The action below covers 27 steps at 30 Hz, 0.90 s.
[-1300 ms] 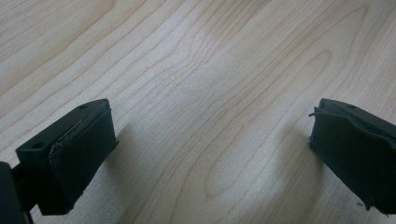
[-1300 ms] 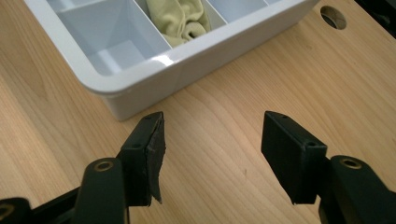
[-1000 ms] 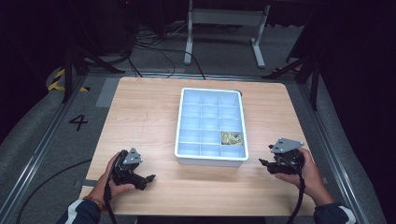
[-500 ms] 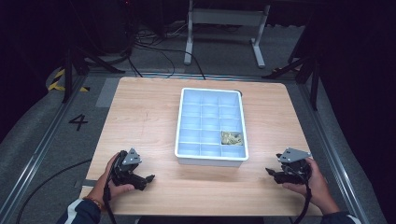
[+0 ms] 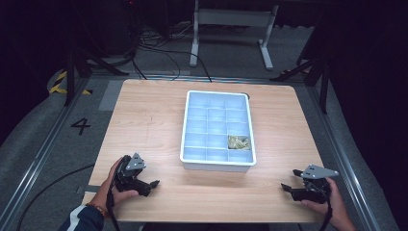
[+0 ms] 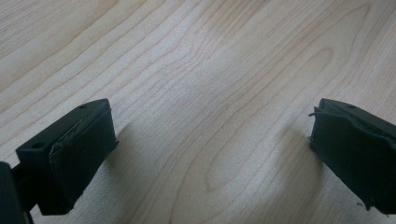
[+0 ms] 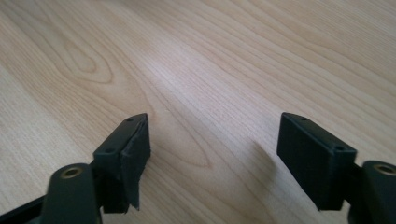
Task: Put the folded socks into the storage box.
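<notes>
A person holds one tool in each hand, low at the near edge of the wooden counter (image 5: 154,115). The left tool (image 5: 153,184) sits near the left corner, and in the left gripper view its two black jaws stand wide apart with only bare wood between them. The right tool (image 5: 287,186) sits near the right corner, and in the right gripper view its jaws are spread wide too, with nothing held. Both tools rest close to the wood and point in toward the middle, so they look like they are waiting, ready to go. In the middle of the counter stands a pale blue tray (image 5: 184,139) with white walls that split it into many little boxes. It lies between the two tools and well apart from both. Almost all the little boxes are empty. One box, on the right side and one row up from the near end, holds a small heap of pale, yellowish bits (image 5: 238,142). They are too small to tell what they are. The heap sits down inside its box, so the walls keep it from sliding off. It is closer to the right tool, so I think that tool would have the easier reach. With the jaws wide open, a tool could drop over the bits and pinch them, but the box is narrow, so the jaws might bump its walls.
</notes>
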Each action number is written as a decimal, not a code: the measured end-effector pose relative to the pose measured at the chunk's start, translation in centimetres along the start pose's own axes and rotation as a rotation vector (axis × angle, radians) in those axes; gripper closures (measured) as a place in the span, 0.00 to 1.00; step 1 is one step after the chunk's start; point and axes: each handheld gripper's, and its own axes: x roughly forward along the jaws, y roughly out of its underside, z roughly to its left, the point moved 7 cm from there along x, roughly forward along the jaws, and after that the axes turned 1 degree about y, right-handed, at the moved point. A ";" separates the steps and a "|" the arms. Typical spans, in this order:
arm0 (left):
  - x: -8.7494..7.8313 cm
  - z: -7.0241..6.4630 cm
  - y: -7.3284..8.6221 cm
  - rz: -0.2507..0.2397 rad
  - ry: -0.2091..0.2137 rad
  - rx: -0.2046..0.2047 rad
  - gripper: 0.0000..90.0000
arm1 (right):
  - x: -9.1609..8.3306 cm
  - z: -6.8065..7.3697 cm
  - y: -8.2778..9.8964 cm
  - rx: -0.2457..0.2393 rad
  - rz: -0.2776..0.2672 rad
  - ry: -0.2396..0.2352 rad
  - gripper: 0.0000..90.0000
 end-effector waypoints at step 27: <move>0.0 0.0 0.0 0.002 -0.001 -0.001 0.00 | -0.3 -0.8 1.1 0.121 -0.046 0.024 0.26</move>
